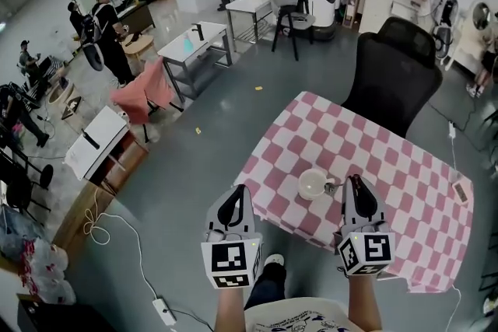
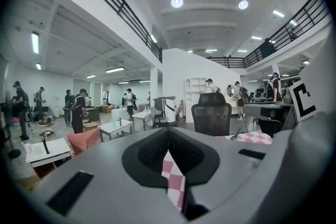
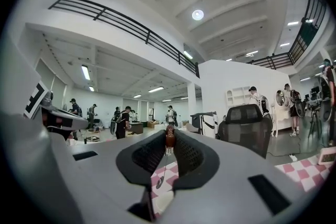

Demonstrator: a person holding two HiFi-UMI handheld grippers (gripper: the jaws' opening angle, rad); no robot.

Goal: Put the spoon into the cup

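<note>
A white cup (image 1: 313,184) stands near the front edge of the table with the pink-and-white checked cloth (image 1: 405,190). My right gripper (image 1: 355,183) is level just right of the cup and shut on the spoon. In the right gripper view the spoon's brown handle end (image 3: 169,136) is pinched between the jaw tips (image 3: 169,132), and its thin shaft hangs down to the bowl (image 3: 160,182) over the cloth. My left gripper (image 1: 237,192) hovers off the table's left front corner. Its jaw tips (image 2: 168,131) meet with nothing between them.
A black office chair (image 1: 397,66) stands at the table's far side. A small flat object (image 1: 461,190) lies at the cloth's right edge. A cable and power strip (image 1: 165,312) lie on the floor at the left. Other tables and several people are farther back.
</note>
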